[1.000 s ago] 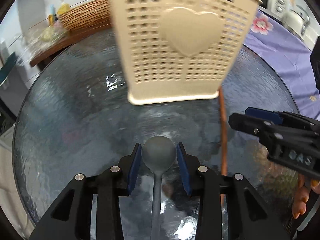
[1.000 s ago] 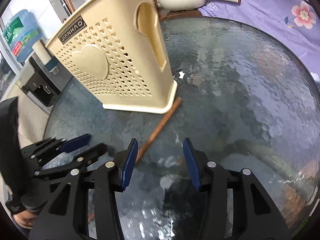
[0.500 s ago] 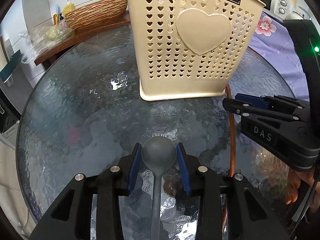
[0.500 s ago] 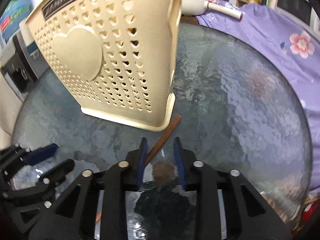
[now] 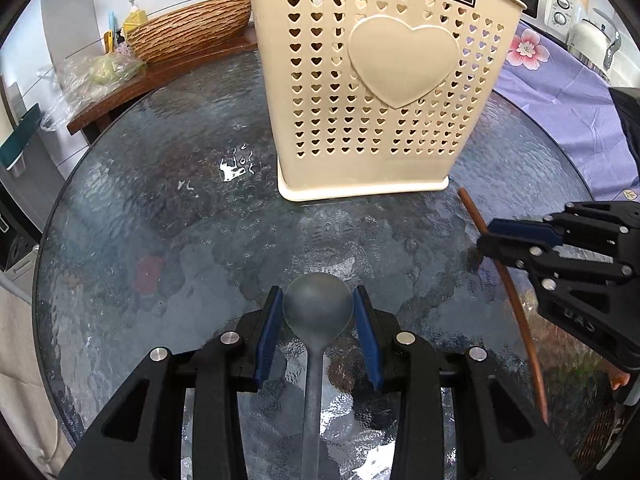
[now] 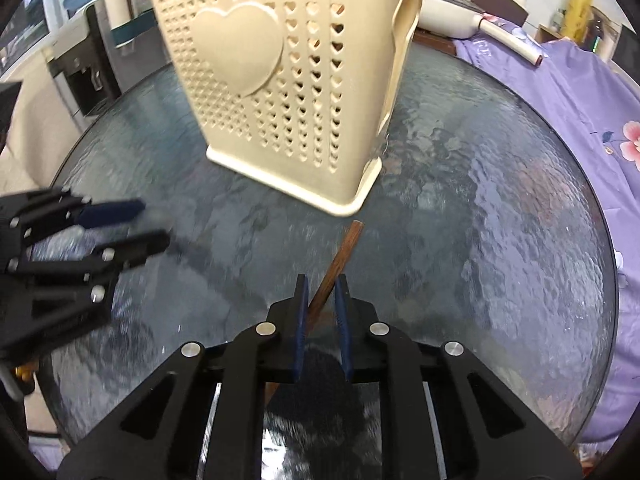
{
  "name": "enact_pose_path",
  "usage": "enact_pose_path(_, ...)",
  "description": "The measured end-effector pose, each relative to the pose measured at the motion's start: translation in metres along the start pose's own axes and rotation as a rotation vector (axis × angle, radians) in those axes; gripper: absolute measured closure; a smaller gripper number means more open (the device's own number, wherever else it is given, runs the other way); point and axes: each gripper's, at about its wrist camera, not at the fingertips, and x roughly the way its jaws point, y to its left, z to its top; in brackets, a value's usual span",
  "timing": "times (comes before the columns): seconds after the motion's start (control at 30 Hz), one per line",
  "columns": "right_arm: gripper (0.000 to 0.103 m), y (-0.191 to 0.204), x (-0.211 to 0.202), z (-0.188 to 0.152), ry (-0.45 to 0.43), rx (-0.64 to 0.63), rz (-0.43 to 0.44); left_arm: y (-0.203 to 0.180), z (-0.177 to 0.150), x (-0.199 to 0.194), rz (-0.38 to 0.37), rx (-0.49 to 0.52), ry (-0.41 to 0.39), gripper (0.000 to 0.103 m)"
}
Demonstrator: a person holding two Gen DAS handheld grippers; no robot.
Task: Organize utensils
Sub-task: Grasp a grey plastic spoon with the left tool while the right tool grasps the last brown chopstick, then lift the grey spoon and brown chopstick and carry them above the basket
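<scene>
While the left gripper held a grey spoon by its bowl, pads pressed to both sides, the right gripper was closing its narrow jaws around a brown chopstick (whether the pads already touched it I could not tell) lying on the round glass table. Beyond both stood a cream utensil basket, upright, the chopstick's far tip just beside its base

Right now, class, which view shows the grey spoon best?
The left wrist view. The spoon lies centred there, bowl between the left gripper's blue pads, handle running back toward the camera over the glass table. The right wrist view shows that gripper only blurred at the left edge; I cannot make out the spoon there.
</scene>
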Motion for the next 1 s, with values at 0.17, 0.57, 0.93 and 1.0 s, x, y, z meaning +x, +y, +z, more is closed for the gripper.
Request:
enact_pose_path(0.17,0.089,0.005,-0.008,-0.007,0.022,-0.013,0.008,-0.002,-0.001,-0.001,0.006,-0.003,0.000,0.068)
enact_pose_path(0.57,0.095,-0.042,-0.004,-0.003,-0.009,0.190,0.157,0.000,0.003,-0.004,-0.041,-0.053,-0.006,0.068)
enact_pose_path(0.93,0.096,-0.064,-0.038,0.001,-0.137,0.272,0.253,-0.004,0.009,-0.029,-0.064,-0.061,-0.069,0.068)
enact_pose_path(1.0,0.096,-0.063,-0.048,0.003,-0.167,0.275,0.267,-0.005,0.012,-0.038,-0.071,-0.061,-0.093,0.068)
